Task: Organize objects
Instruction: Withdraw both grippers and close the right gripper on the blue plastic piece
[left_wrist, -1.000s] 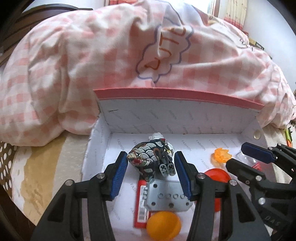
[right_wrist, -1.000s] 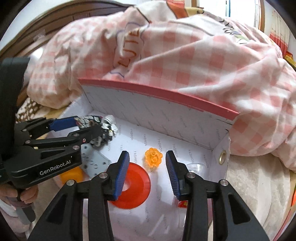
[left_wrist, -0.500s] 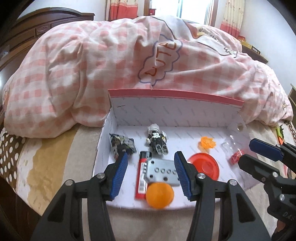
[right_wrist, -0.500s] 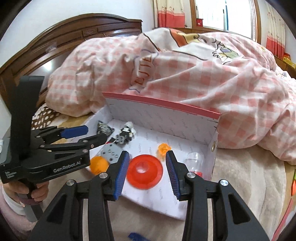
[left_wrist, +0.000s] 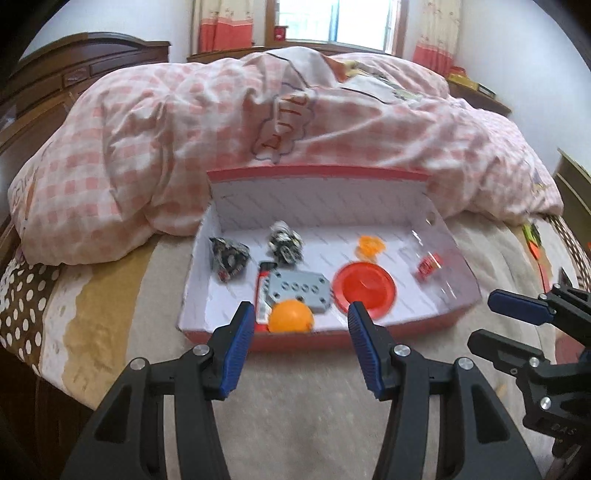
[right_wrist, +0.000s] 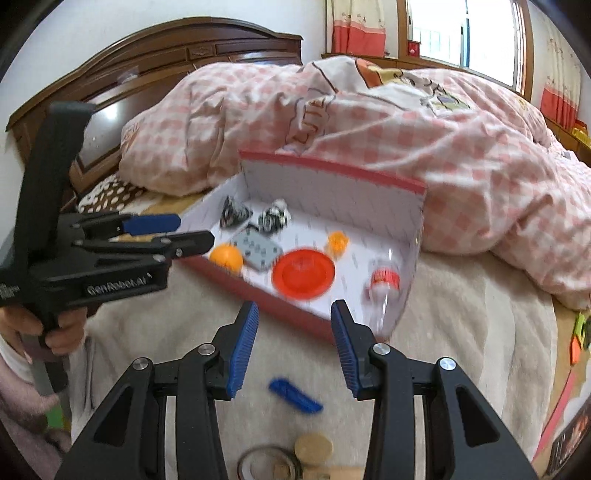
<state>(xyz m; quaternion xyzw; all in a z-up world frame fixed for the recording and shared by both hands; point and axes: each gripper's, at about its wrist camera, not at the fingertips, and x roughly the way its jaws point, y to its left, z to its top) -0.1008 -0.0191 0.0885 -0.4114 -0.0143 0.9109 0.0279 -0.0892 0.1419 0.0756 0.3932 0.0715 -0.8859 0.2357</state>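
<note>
- "GenRobot.AI", white print, blurred, on the black body of the left claw (right_wrist: 173, 236).
- "DAS", faint embossed letters, on the right claw (left_wrist: 495, 321) body.
- Quilt (left_wrist: 288, 110) lettering: unreadable.

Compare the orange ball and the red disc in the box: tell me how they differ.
The orange ball is a plain sphere; the red disc is flat with a raised rim. The ball is orange and smaller; the disc is red and clearly wider. The ball sits against the box's near wall, beside the grey plate; the disc lies more central. Both rest inside the box, untouched by either gripper.
</note>
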